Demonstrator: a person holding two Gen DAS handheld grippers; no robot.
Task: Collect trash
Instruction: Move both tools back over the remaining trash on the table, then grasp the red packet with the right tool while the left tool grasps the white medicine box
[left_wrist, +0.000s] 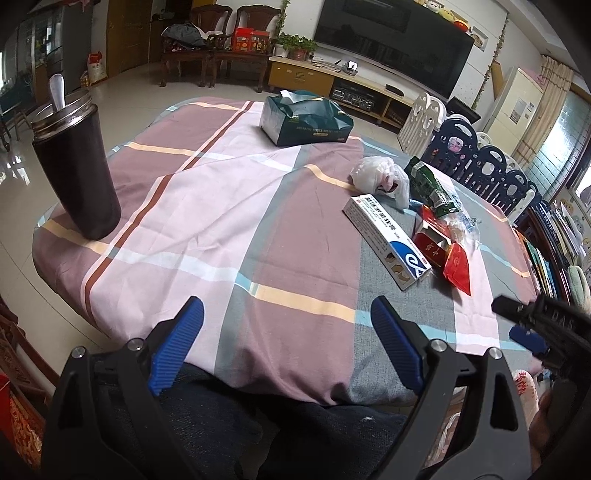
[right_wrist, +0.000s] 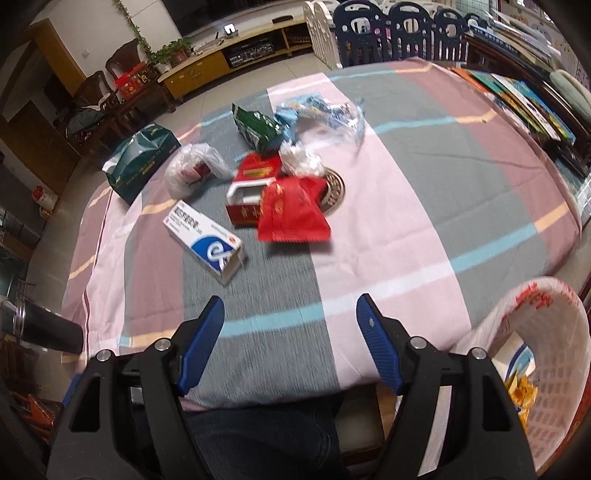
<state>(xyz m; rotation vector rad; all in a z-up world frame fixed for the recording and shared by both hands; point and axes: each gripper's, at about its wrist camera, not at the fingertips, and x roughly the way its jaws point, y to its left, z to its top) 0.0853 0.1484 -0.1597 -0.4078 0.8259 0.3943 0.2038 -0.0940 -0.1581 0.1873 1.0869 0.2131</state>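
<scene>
- The left gripper (left_wrist: 288, 343) sits at the bottom centre of the left wrist view, above the near edge of the table (left_wrist: 221, 206). Its jaws are wide apart and hold nothing.
- The right gripper (right_wrist: 291, 343) is at the bottom centre of its own view. Its jaws are also spread wide and empty, and they point toward the trash.
- The trash lies in one loose group at the centre of the right wrist view: a white and blue box (right_wrist: 205, 240), a red wrapper (right_wrist: 291, 210), a red carton (right_wrist: 247, 195), a green packet (right_wrist: 256, 127) and a crumpled white bag (right_wrist: 192, 170).
- A basket lined with a white bag (right_wrist: 546, 332) stands at the lower right, beside the table; it probably receives the trash.
- The tissue box (left_wrist: 306, 120) and the dark cup (left_wrist: 79, 166) stand apart from the group, so they seem not to be trash.
</scene>
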